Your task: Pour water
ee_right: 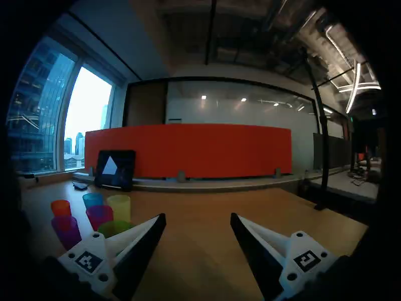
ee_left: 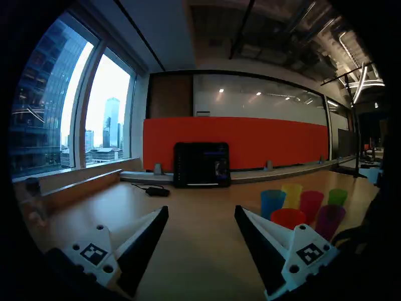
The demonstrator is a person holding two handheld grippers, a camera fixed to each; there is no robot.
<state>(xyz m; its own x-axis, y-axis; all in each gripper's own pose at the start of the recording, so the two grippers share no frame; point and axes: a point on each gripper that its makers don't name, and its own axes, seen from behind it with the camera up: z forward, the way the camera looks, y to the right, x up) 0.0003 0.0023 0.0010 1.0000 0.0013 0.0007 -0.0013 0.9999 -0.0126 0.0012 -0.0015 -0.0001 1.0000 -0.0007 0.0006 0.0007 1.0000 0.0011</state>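
On the table: six translucent plastic cups stand upright in a tight cluster on the pale wooden table top (ee_left: 200, 261).
Back of the cluster, left gripper view: blue plastic cup (ee_left: 272, 202), yellow plastic cup (ee_left: 291, 193), pink plastic cup (ee_left: 311, 203), green plastic cup (ee_left: 337, 196).
Front of the cluster, left gripper view: red plastic cup (ee_left: 287, 218) and purple plastic cup (ee_left: 330, 219), the red one partly hidden behind this gripper's right-hand finger.
Cluster, right gripper view: at the lower left, red plastic cup (ee_right: 61, 207) and purple plastic cup (ee_right: 66, 230) outermost, green plastic cup (ee_right: 114, 228) partly behind the left-hand finger.
Contents: cannot tell whether any cup holds water.
Left gripper (ee_left: 200, 208): fingers spread wide, nothing between them but bare table; cups off to its right.
Right gripper (ee_right: 197, 215): fingers spread wide, nothing pinched; cups off to its left.
Far edge: a dark flat tablet (ee_left: 202, 164) stands propped against a long red partition panel (ee_left: 260, 140).
Beside the tablet: a small black power adapter (ee_left: 157, 191) with its cable lies on the table, to the left in the left gripper view.
Left wall: tall glass windows (ee_left: 105, 120) facing city towers.
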